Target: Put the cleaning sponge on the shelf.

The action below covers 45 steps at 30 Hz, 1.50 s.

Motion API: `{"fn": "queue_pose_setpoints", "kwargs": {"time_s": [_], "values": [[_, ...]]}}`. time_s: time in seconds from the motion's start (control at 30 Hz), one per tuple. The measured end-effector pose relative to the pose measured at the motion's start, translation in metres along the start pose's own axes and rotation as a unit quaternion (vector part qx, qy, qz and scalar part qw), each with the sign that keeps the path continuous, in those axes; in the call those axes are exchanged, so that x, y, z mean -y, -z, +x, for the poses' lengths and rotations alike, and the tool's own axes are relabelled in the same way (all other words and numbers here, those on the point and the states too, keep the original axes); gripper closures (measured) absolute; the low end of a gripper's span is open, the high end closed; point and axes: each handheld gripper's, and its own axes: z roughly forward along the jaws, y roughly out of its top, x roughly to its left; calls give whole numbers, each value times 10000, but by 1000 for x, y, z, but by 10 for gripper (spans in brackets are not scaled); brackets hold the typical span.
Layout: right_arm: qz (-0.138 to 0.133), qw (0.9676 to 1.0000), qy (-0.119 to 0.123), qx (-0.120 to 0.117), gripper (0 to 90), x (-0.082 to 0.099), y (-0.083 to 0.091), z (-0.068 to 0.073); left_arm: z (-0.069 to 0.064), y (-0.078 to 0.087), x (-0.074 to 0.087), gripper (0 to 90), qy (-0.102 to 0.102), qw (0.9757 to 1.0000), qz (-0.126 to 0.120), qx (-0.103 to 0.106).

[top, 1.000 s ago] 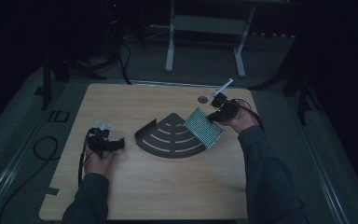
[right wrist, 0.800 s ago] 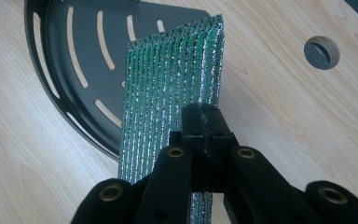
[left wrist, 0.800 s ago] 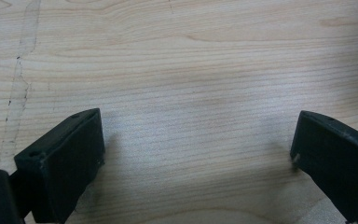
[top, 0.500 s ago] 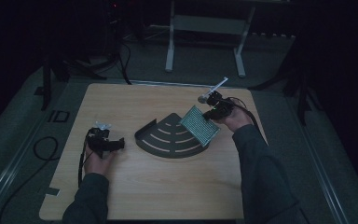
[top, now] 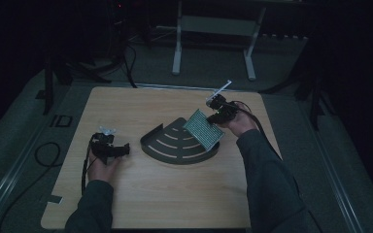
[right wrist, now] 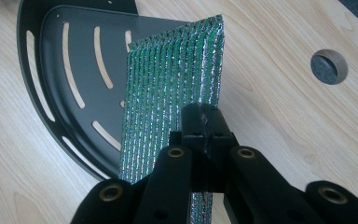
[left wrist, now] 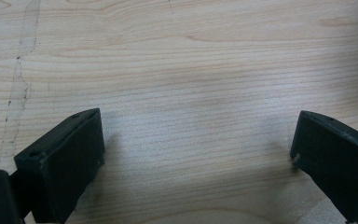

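We saw the green ribbed sheet [right wrist: 168, 88] tilted above the black quarter-round tray [top: 175, 145], over its right edge. The right hand-held gripper [right wrist: 200, 128] was clamped on the sheet's edge, forearm angling in from the tray's right. Left of the tray, the left hand-held gripper [left wrist: 196, 154] rested on the table [top: 175, 204], jaws apart.

a pale wooden table [top: 175, 194] bears a black slotted quarter-round tray [top: 167, 145].
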Motion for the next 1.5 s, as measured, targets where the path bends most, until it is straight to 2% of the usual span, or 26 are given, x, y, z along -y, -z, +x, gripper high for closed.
{"fn": "queue_pose_setpoints", "kwargs": {"time_s": [0.43,1.1,1.5], "values": [[89,9999,-40,-52,898,-5,-18,3,0,0,0,30,0,10000,0,0],[394,9992,99,-46,898,-2,-45,16,0,0,0,30,-9,10000,5,2],[596,9980,119,156,896,4,-59,14,0,0,0,31,-4,10000,4,5]]}}
